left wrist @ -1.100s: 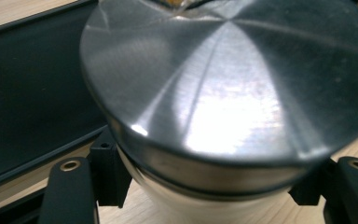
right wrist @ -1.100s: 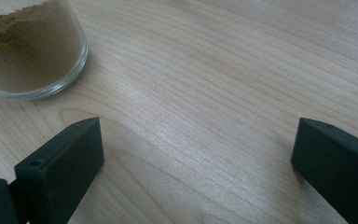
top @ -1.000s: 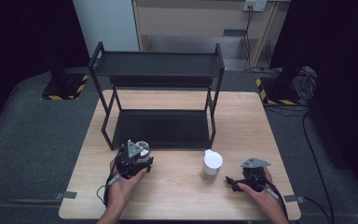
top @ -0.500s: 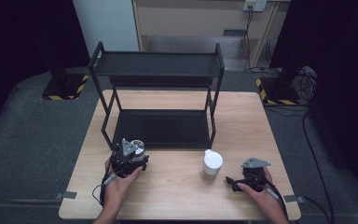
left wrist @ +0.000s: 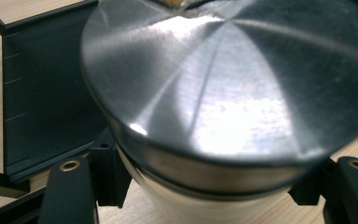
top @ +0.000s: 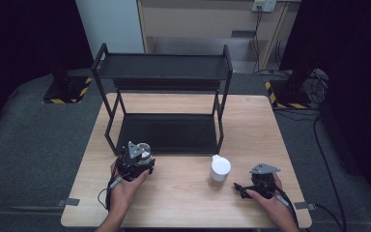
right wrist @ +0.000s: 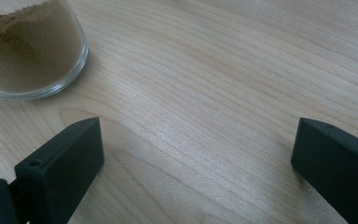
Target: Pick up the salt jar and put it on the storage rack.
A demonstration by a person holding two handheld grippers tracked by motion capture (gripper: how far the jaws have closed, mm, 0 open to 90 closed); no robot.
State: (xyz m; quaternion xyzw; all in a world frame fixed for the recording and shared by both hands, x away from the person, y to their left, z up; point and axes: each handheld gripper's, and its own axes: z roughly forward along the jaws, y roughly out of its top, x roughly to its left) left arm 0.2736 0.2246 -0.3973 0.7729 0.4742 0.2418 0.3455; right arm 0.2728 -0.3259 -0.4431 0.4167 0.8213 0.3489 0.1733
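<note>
A: Left gripper (top: 136,163) clamped on a jar with a metal lid (left wrist: 228,79), jaws pressed to its sides below the lid rim. Jar sits at about 7 o'clock of the black shelf rack (top: 164,72), just before the lower shelf's front edge.

B: Right gripper (top: 256,186)?

A: Jaws spread wide, nothing between them, low over the wooden table (top: 183,203). A second jar, white lid (top: 220,166), brown powder in glass, stands at its 10 o'clock, near but apart.

B: Step in hand?

A: Looks like the metal-lidded jar is grasped, ready for shelving. Next move, my reckoning: lift it clear of the table, carry toward 12 o'clock onto the lower shelf, minding the rack's front posts. The right gripper could then take the powder jar.
</note>
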